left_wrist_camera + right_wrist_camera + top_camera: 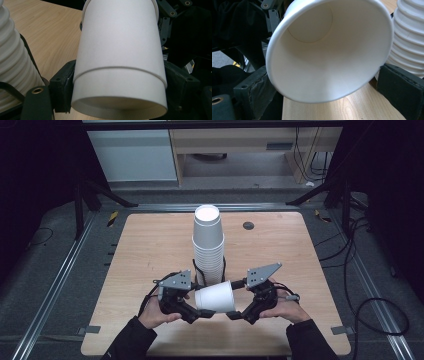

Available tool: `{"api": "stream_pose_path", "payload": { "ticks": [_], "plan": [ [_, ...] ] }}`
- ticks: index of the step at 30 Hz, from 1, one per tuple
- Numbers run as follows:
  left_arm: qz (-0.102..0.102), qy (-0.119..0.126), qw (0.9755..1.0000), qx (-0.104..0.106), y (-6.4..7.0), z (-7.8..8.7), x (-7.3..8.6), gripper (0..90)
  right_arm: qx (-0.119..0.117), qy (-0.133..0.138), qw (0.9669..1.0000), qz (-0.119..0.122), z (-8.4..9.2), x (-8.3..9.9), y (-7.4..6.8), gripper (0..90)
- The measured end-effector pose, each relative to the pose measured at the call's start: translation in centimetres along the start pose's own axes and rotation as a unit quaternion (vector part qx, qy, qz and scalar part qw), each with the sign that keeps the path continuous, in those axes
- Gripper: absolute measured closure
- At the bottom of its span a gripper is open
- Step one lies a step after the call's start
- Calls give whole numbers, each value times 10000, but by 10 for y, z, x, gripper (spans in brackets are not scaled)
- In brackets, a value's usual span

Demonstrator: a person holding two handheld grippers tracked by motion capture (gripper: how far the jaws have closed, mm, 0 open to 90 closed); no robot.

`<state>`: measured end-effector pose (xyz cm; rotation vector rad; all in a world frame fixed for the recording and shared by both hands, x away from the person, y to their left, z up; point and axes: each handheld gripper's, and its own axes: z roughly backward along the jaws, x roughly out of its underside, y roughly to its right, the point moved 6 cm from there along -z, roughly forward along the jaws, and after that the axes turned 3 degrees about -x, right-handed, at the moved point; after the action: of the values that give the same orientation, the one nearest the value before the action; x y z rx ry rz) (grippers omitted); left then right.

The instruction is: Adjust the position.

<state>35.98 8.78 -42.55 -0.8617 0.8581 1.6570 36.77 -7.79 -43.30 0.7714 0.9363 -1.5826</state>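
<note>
A white paper cup (215, 296) lies on its side in the air between my two grippers, base to the left and mouth to the right. My left gripper (202, 306) is shut on its base end, with black pads (62, 83) pressing both sides of the cup (120, 50). A rim-like ridge rings its wall midway. My right gripper (234, 308) is shut on the mouth end, and its view looks into the cup (324, 57). Just behind stands a tall stack of upturned white cups (208, 245), which also appears as the stack (12, 57) and the stack (409, 37).
The stack stands in a black wire holder (222, 267) at the middle of the wooden table (150, 250). A dark round disc (248, 225) sits in the tabletop at the back right. Black stand legs and cables (360, 270) lie on the floor around the table.
</note>
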Motion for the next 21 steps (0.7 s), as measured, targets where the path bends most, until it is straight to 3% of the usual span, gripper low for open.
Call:
{"api": "stream_pose_path", "payload": {
  "ticks": [21],
  "plan": [
    [-116, -24, 9999, 77, 7, -8, -2, 218, -168, 25, 9999, 19, -9, 0, -3, 67]
  ]
}}
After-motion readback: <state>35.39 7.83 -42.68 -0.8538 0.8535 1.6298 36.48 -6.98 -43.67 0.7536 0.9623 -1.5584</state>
